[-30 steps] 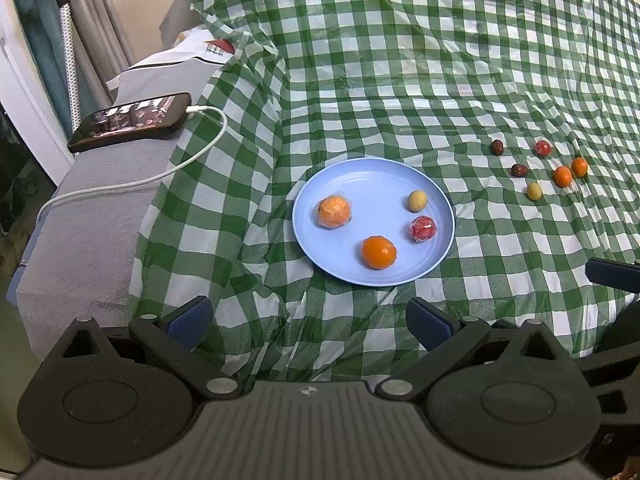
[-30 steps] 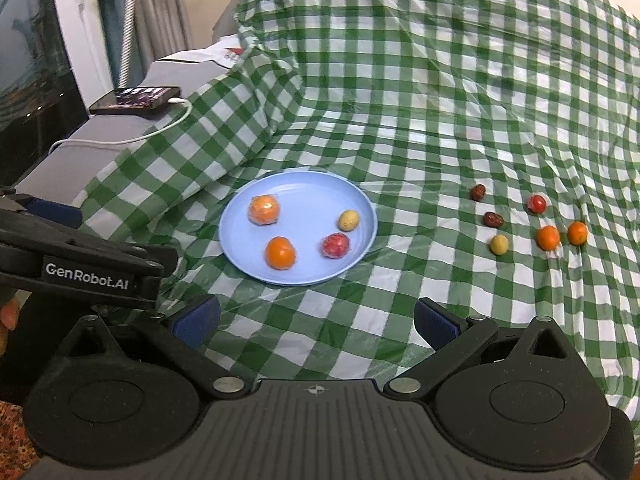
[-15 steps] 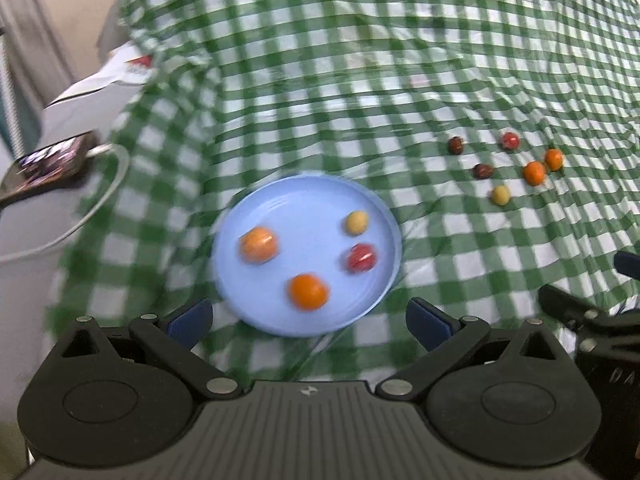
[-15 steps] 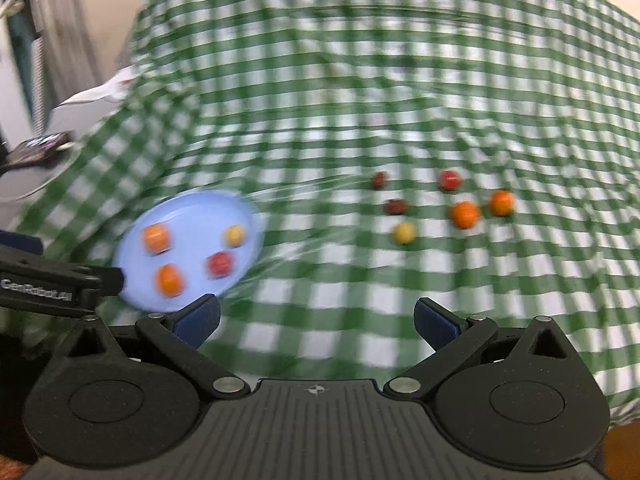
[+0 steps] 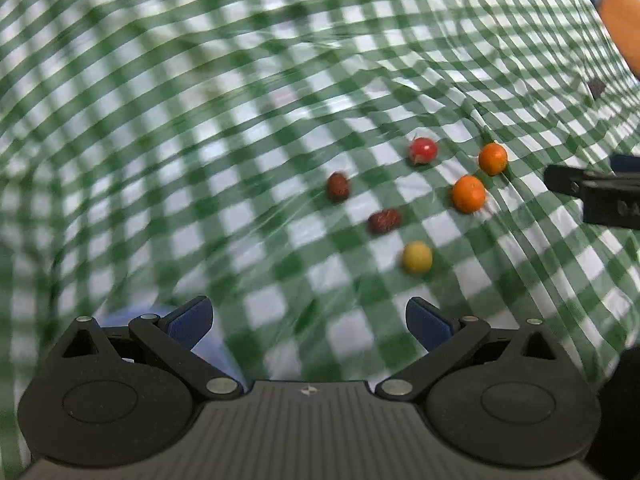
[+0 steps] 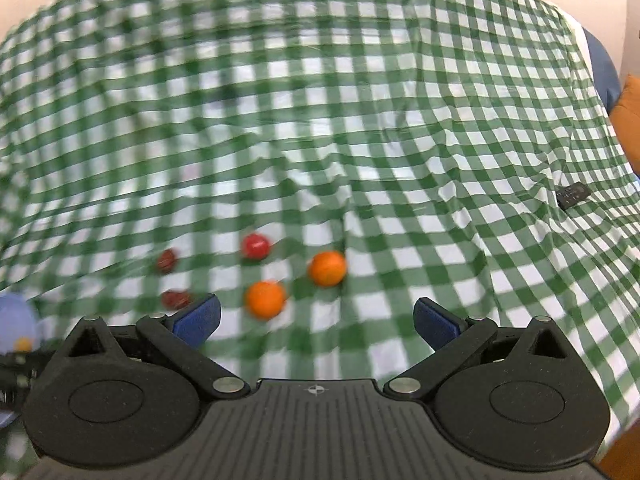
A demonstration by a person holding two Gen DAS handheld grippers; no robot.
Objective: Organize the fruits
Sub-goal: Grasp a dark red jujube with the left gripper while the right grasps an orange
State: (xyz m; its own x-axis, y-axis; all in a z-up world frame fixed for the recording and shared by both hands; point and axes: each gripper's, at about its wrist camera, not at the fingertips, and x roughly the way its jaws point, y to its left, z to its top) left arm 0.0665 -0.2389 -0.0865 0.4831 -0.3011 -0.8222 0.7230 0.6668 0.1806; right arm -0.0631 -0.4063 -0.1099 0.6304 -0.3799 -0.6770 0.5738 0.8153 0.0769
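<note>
Checked cloth (image 6: 400, 160) covers the desk. Your right gripper (image 6: 316, 320) is open and empty, nearest orange (image 6: 266, 299) just ahead-left; left gripper (image 5: 308, 320) likewise open.

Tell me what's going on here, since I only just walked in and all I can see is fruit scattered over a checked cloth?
A person is sorting fruit with two hand-held grippers. The left hand-held gripper and the right hand-held gripper are both open and empty. Ahead of them, loose on the checked cloth, lie two oranges, a red fruit, two dark ones and a yellow one. None is picked up yet.
</note>
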